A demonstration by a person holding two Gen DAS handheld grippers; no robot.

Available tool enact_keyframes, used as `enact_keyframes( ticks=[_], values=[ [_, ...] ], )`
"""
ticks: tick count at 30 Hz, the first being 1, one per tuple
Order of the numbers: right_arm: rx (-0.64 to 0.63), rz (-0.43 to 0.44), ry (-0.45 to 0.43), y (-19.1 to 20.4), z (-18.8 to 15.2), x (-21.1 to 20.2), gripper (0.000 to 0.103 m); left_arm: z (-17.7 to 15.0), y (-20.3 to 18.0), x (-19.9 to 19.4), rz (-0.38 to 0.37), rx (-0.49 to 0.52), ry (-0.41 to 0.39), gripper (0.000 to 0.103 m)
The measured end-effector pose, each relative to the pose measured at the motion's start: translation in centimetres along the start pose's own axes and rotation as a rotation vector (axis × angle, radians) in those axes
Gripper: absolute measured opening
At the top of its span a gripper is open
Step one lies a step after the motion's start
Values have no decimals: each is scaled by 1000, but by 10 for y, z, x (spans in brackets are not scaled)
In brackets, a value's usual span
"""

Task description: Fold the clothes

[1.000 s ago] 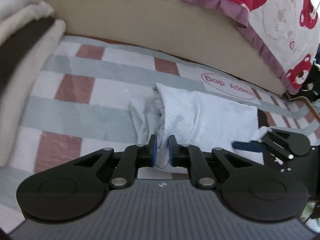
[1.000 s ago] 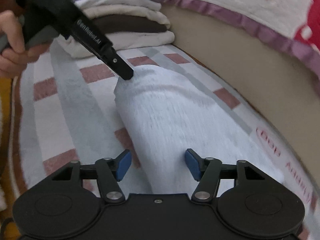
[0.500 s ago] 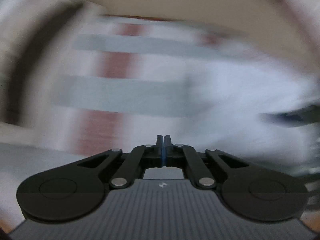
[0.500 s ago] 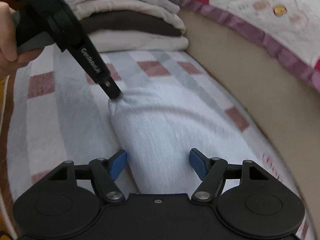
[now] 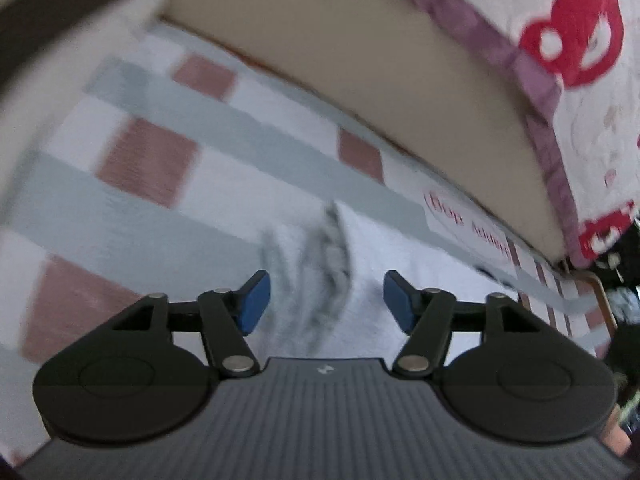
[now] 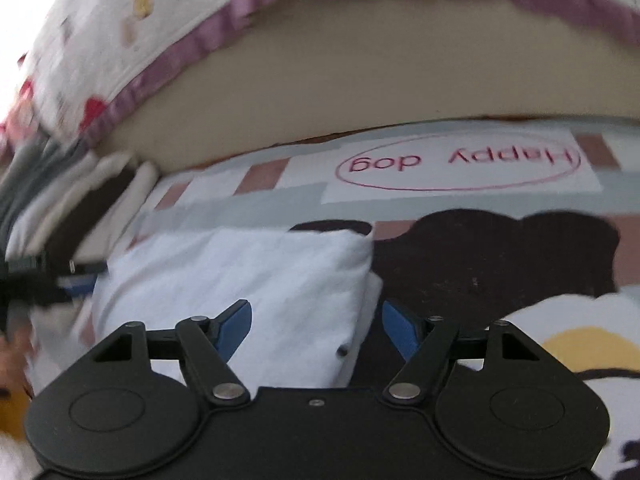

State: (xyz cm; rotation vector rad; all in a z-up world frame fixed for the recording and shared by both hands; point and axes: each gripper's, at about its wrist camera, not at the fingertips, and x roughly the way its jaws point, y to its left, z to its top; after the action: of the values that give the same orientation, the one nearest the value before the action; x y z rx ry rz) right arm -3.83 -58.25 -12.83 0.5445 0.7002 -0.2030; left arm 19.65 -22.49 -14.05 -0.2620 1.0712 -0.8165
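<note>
Left gripper: I see my left gripper with its jaws opening, pads apart, and the rumpled end of the white garment lying below the gap; nothing is pinched.
Right gripper: my right gripper has its jaws closing from a wide spread; the folded corner of the white garment sits between the pads, but they are not pressing on it.
Where the garment is: it lies folded on the checked blanket, near the edge of the beige mattress, partly over a dark brown patch printed on the blanket.
Risk, loose end: I judge the creased end could spring open, since the left pads no longer hold it.
Risk, bad pinch: if I close the right pads here, I may catch only the top layer and drag the fold apart.
Risk, blur: both views are smeared, so I could misjudge the edge.
Count, garment being folded: one.
Count, grippers: two.
Count, stack of folded clothes: one stack; the number of pieces in it I cannot tell.
Count, "Happy dog" label: one.
</note>
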Motion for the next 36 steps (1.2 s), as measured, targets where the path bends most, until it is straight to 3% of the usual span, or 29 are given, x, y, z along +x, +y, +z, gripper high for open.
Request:
enact_keyframes(
  ticks=[1, 2, 3, 6, 9, 13, 16, 19, 20, 21, 23, 25, 27, 28, 29, 30, 31, 33, 36],
  values=[
    [-3, 10, -11, -1, -1, 6, 45, -3, -5, 5, 0, 23, 5, 58],
    [-25, 26, -18, 0, 0, 13, 24, -6, -10, 9, 1, 47, 10, 20],
    [-50, 36, -31, 1, 2, 18, 19, -10, -17, 6, 20, 92, -1, 11],
    [-93, 95, -103, 10, 10, 14, 13, -25, -45, -15, 105, 254, -58, 10],
    [-140, 124, -113, 23, 20, 13, 13, -39, -48, -22, 201, 261, -55, 10],
    [-200, 24, -4, 29, 20, 40, 13, -34, -41, -10, 267, 200, -35, 22],
    [-191, -80, 25, 27, 14, 50, 16, -27, -38, 1, 320, 211, -46, 28],
    [-236, -181, 30, 37, 15, 45, 15, -23, -38, 8, 428, 269, -70, 21],
    [-268, -212, 33, 40, 13, 43, 14, -22, -35, 11, 457, 273, -59, 8],
    [-299, -238, 40, 41, 11, 43, 13, -20, -29, 15, 473, 266, -40, 4],
    [-320, -281, 49, 40, 8, 40, 12, -15, -15, 5, 399, 155, -44, 4],
    [-295, -418, 31, 34, 7, 32, 15, -12, -6, -13, 325, 61, -85, 5],
    [-173, -492, 17, 16, 9, 19, 42, -15, -8, -41, 257, 19, -169, 8],
    [-96, -480, 13, 5, 9, 10, 46, -17, -10, -52, 196, -9, -200, 19],
    [-19, -430, 16, -5, 8, 1, 58, -20, -12, -64, 136, -38, -231, 41],
    [33, -391, 18, -10, 5, -6, 66, -20, -14, -66, 85, -52, -227, 52],
    [71, -364, 19, -13, 1, -12, 67, -19, -18, -65, 37, -62, -208, 60],
    [144, -275, 26, -19, -6, -20, 67, -23, -28, -51, 49, -55, -116, 60],
    [319, -25, 56, -32, -20, -18, 69, -36, -36, -38, 78, -92, 2, 60]
  ],
)
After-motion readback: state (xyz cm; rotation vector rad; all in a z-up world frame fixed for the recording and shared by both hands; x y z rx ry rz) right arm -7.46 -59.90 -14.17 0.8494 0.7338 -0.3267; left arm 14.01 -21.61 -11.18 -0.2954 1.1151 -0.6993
